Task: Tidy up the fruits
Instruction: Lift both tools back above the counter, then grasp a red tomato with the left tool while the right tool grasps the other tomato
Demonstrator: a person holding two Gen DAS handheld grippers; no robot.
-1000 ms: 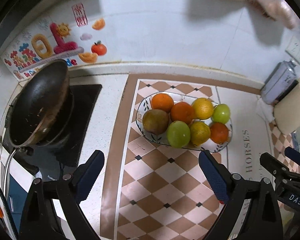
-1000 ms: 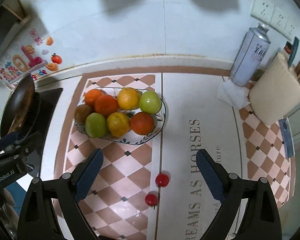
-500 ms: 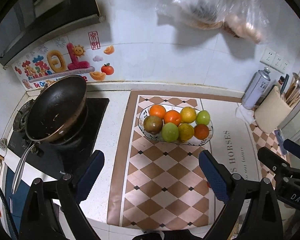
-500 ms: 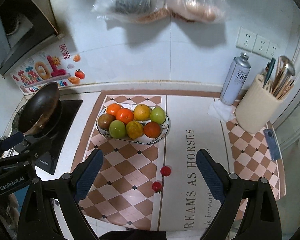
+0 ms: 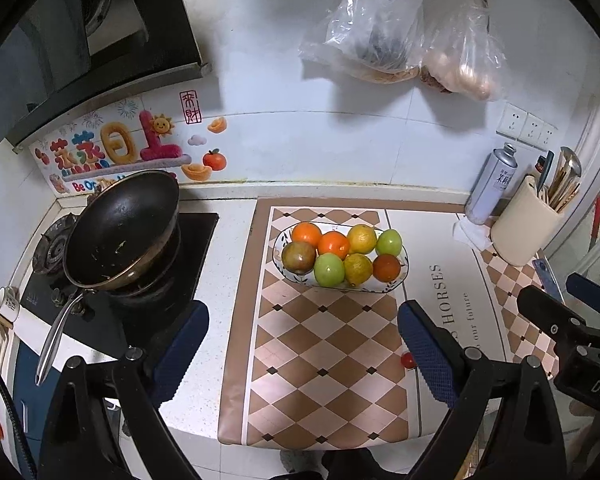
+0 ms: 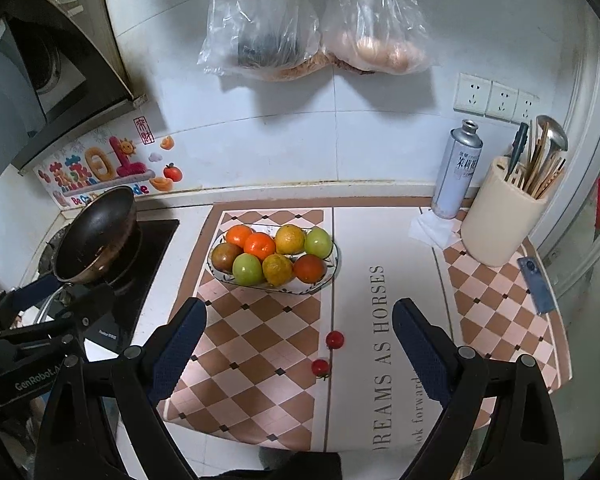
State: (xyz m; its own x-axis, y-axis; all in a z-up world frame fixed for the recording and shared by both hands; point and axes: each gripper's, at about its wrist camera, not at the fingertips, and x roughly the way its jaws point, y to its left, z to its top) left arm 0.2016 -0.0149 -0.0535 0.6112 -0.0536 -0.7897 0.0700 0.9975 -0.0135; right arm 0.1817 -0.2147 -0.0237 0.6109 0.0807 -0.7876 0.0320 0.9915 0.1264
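A patterned oval plate [image 5: 402, 276] [image 6: 330, 276] on the checkered mat holds several fruits: oranges, yellow citrus, green fruits and a brownish one. Two small red cherry tomatoes lie loose on the mat in the right wrist view, one [image 6: 335, 339] just beyond the other [image 6: 321, 367]. One tomato [image 5: 408, 359] shows in the left wrist view beside my finger. My left gripper [image 5: 304, 354] is open and empty, held above the counter's front edge. My right gripper [image 6: 300, 346] is open and empty, with the tomatoes below and between its fingers.
A black frying pan [image 5: 120, 228] sits on the stove at left. A spray can [image 6: 456, 172], a cream utensil holder [image 6: 500, 220] and a phone [image 6: 536, 284] stand at right. Plastic bags [image 6: 312, 24] hang on the wall.
Both grippers have pulled back and up from the plate; the plate looks smaller and the wall, bags and counter edge have come into view. Both stay open.
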